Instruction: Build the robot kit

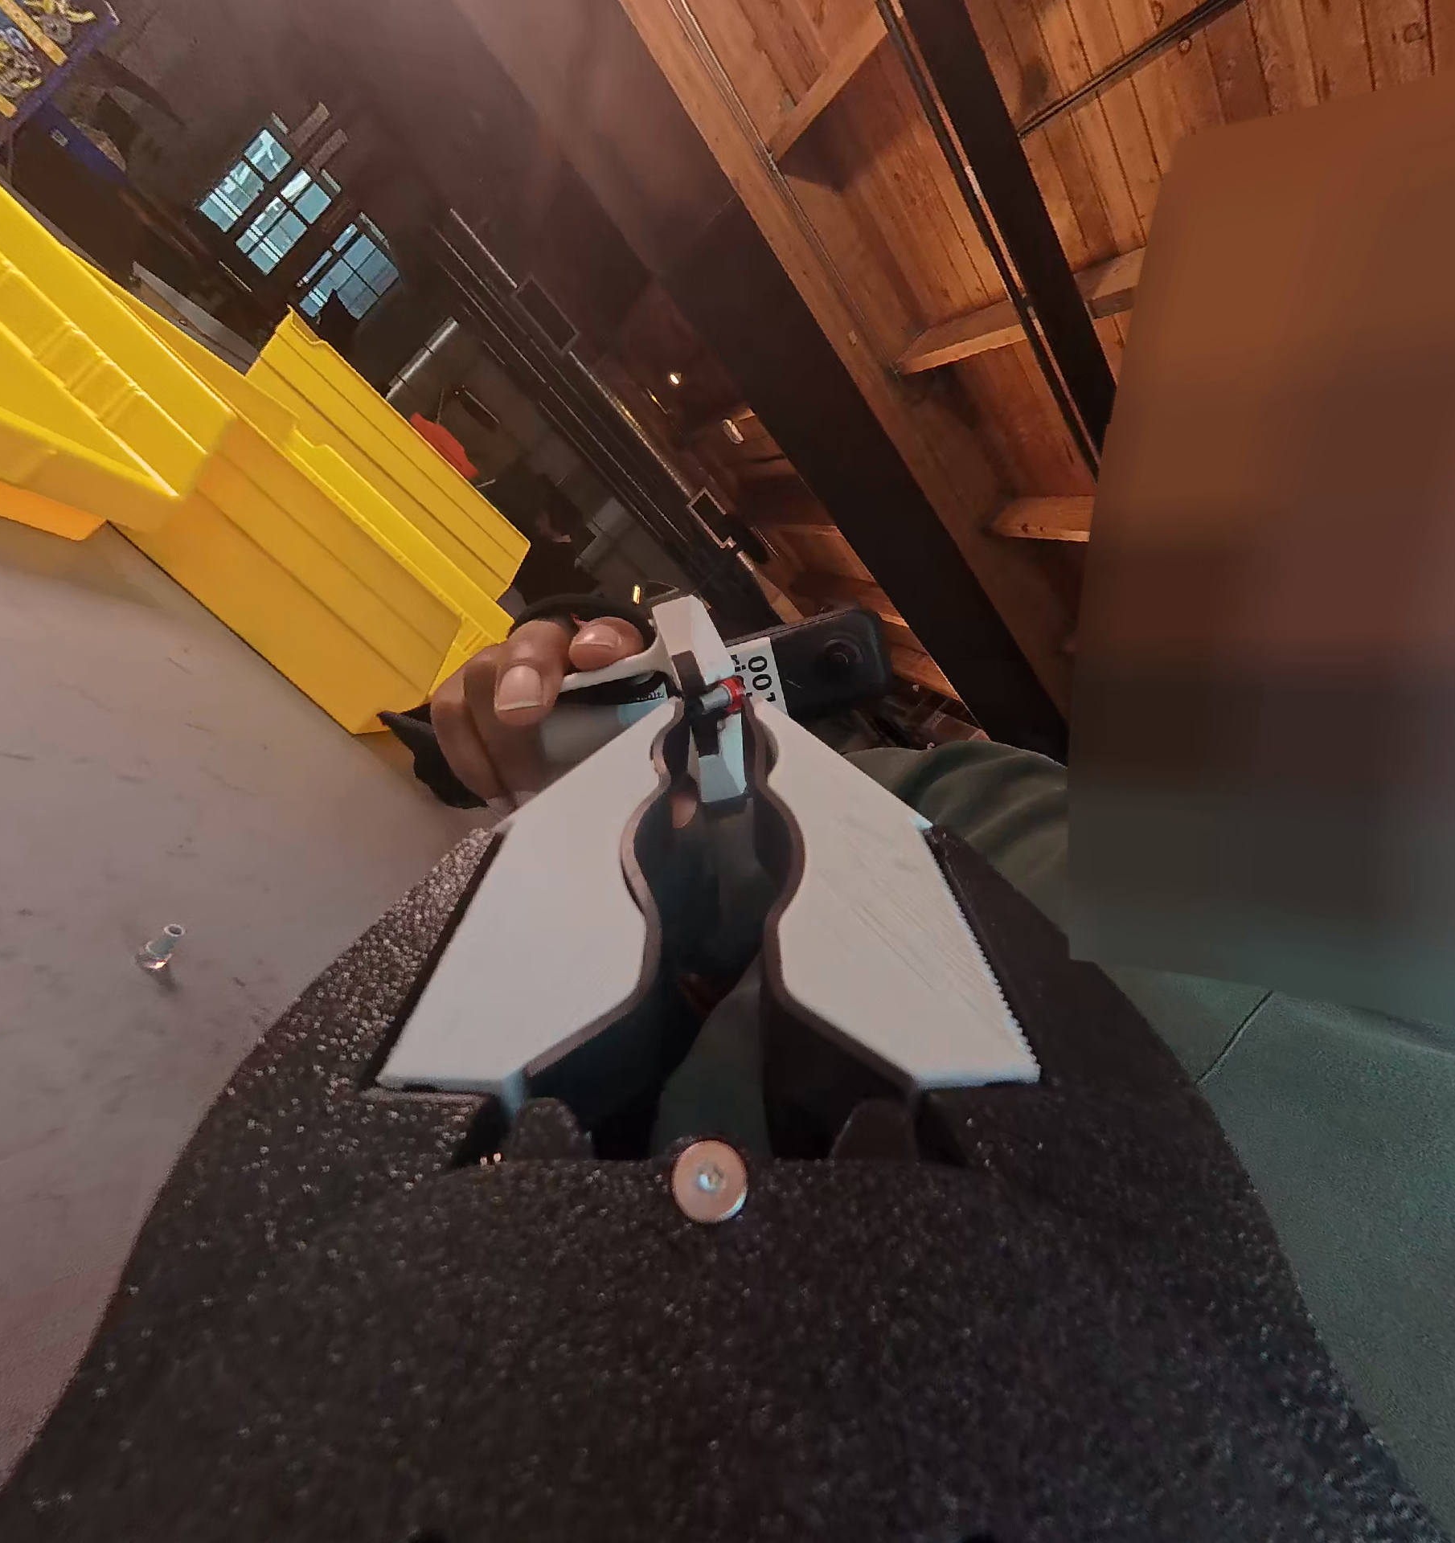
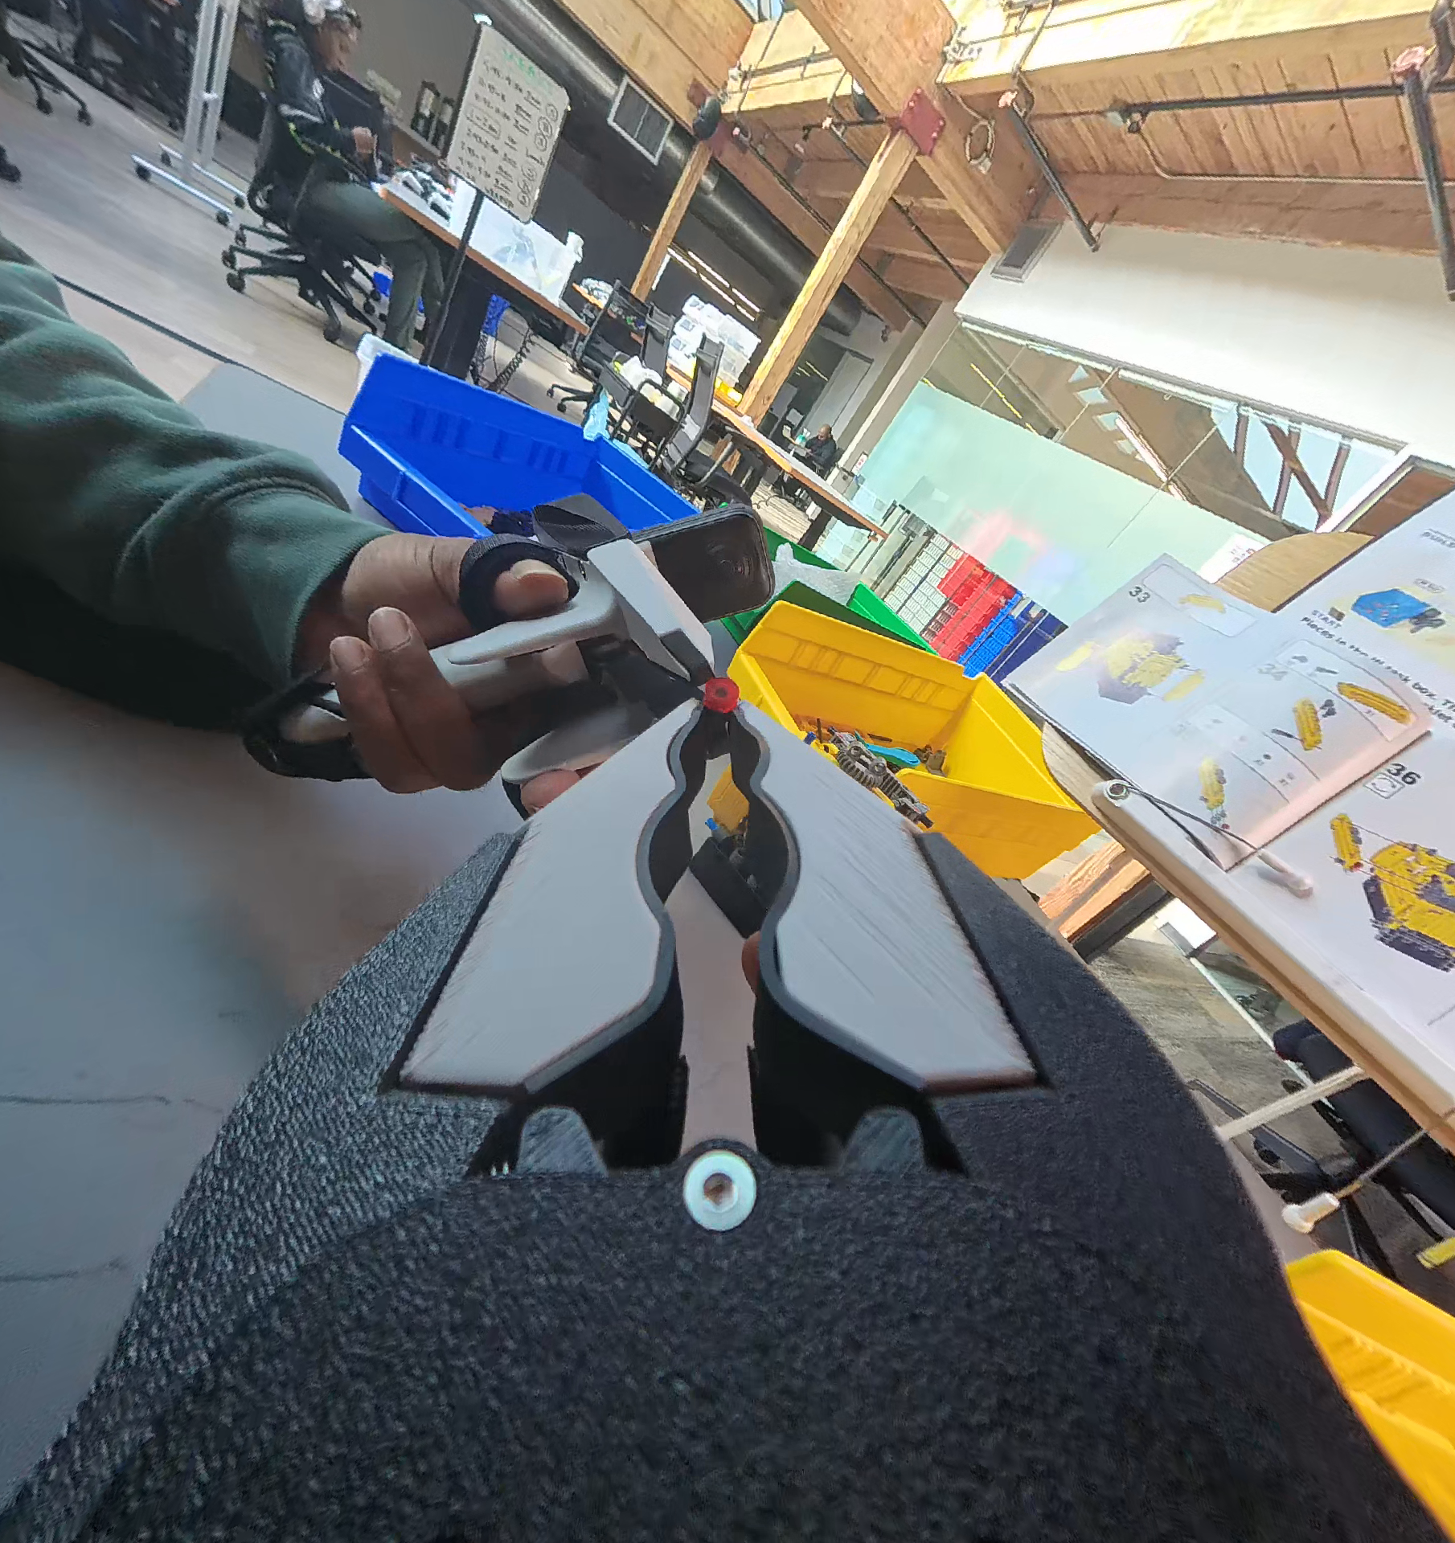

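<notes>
Left gripper [image 1: 702, 714]: fingers pinched almost together, only a sliver of gap at the tips. Off to its left a small metal bushing [image 1: 160, 948] stands alone on the grey table [image 1: 123, 751], well apart from it. Further back on that side are stacked yellow bins [image 1: 290, 467]. Dead ahead, right at the tips, sits a little red-and-silver pin [image 1: 724, 693]. A hand [image 1: 499, 718] just left of the tips grips the other gripper, which points straight back at this one.

Right gripper [image 2: 712, 718]: same deal, fingers squeezed near shut and the tips meeting under the pin's red end. To its left a green sleeve [image 2: 81, 467] and a hand [image 2: 407, 668] hold the left gripper, whose nose comes in to the pin from the upper left. So both sets of tips touch or nearly touch the pin in mid-air above the table, and honestly I can't tell which one actually clamps it.

A blue bin [image 2: 474, 451] sits behind the hand. Just right of the tips there's a yellow bin [image 2: 916, 693] with mixed small parts. Further right a printed sheet [image 2: 1292, 751] leans on a board.
</notes>
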Motion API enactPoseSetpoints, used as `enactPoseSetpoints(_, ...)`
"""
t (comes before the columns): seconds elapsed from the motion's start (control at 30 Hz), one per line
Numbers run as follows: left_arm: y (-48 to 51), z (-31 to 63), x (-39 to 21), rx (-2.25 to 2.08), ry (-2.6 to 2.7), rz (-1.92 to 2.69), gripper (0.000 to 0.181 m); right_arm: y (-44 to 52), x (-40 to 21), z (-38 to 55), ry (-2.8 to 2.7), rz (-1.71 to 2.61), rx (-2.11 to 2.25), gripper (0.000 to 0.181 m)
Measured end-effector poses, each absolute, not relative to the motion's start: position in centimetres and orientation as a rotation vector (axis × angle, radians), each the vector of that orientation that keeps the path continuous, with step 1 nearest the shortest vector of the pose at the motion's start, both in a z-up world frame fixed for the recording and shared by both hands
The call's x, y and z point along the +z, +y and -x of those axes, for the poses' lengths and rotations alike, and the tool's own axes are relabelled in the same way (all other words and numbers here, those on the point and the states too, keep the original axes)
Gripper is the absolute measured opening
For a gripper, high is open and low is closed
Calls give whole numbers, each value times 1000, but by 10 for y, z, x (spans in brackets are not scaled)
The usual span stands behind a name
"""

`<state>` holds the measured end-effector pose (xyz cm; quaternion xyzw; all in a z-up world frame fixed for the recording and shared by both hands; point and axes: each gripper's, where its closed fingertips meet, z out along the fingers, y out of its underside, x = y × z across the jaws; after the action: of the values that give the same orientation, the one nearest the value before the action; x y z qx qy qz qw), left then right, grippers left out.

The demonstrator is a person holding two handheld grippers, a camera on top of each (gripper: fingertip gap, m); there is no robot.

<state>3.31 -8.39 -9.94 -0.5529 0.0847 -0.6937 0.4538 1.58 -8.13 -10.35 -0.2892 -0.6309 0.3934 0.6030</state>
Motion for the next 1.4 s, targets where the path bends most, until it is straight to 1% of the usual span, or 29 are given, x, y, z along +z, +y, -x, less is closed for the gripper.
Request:
enactPoseSetpoints(0.2, -89, -36, -103, -1810, 207, 1369, 11, -87, -107, -20, -1524, 553, 786, 5)
enactPoseSetpoints(0.37, -87, -38, -112, -1842, 195, 1413, 14, -87, -118, -23, -1587, 390, 493, 4)
enactPoseSetpoints(0.53, -75, -34, -122, -1753, 123, 1487, 14, -74, -126, -19, -1590, 476, 460, 4)
enactPoseSetpoints(0.57, -72, -32, -124, -1729, 98, 1503, 13, -71, -127, -18, -1591, 487, 440, 5)
enactPoseSetpoints(0.6, -67, -28, -129, -1697, 63, 1525, 5, -68, -129, -17, -1591, 497, 421, 5)
enactPoseSetpoints(0.7, -62, -24, -138, -1599, 54, 1581, 5, -63, -138, -13, -1622, 517, 369, 4)
enactPoseSetpoints(0.8, -61, -24, -140, -1541, 83, 1605, 5, -63, -141, -13, -1630, 547, 430, 4)
enactPoseSetpoints(0.93, -64, -25, -134, -1566, 99, 1563, 5, -65, -135, -15, -1591, 628, 654, 4)
enactPoseSetpoints(1.03, -67, -23, -122, -1674, 72, 1472, 15, -67, -127, -15, -1553, 667, 759, 4)
enactPoseSetpoints(1.1, -67, -22, -120, -1674, 64, 1463, 20, -63, -129, -13, -1554, 667, 693, 4)
enactPoseSetpoints(1.4, -48, -15, -147, -1133, 141, 1684, 14, -46, -152, -1, -1602, 628, 267, 4)
